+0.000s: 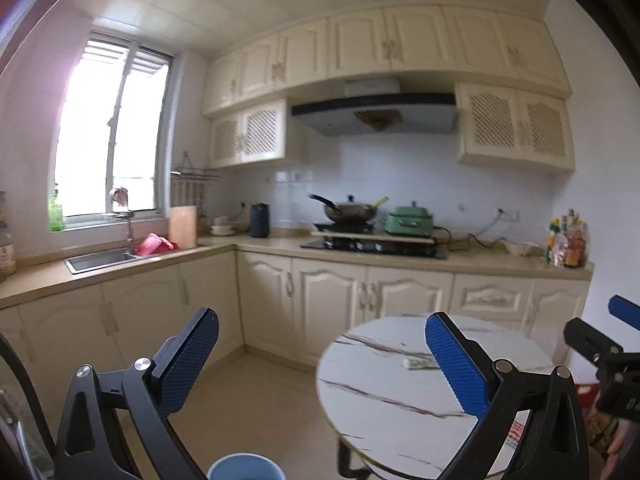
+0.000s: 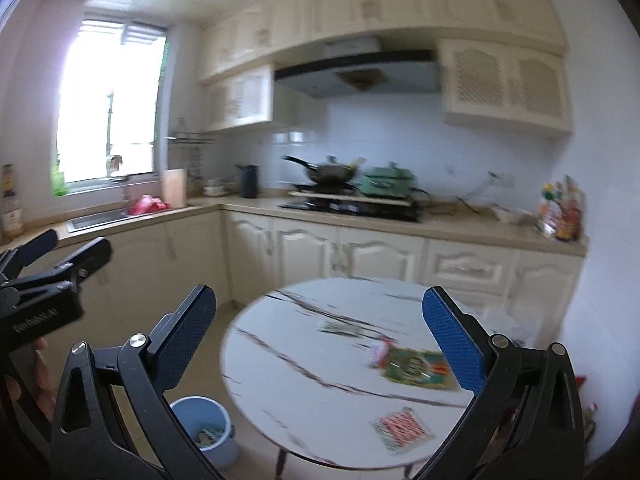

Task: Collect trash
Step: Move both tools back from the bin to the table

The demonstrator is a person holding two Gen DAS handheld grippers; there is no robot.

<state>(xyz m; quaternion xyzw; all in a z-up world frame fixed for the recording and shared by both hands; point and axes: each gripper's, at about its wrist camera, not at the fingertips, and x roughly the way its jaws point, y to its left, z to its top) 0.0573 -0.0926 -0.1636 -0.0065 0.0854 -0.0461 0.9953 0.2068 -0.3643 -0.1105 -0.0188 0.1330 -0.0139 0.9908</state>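
Observation:
A round marble table (image 2: 280, 380) carries several wrappers: a large green one (image 2: 416, 368), a red-and-white one (image 2: 402, 428) near the front edge and a small pale green one (image 2: 340, 328) further back. My right gripper (image 2: 320, 332) hovers open above the table, nothing between its blue pads. Left of the table, a blue bin (image 2: 204, 428) on the floor has scraps inside. My left gripper (image 1: 324, 360) is wide open and empty, left of the table (image 1: 380, 400) and over the bin (image 1: 246, 468). One wrapper (image 1: 418, 362) shows past its right finger.
An L-shaped counter (image 1: 480, 264) with cream cabinets runs behind the table. It holds a sink (image 1: 100, 260), a stove with a wok (image 1: 350, 212), a green appliance (image 1: 410, 222) and bottles (image 1: 568, 246). A red box (image 1: 584, 396) sits at the floor right of the table.

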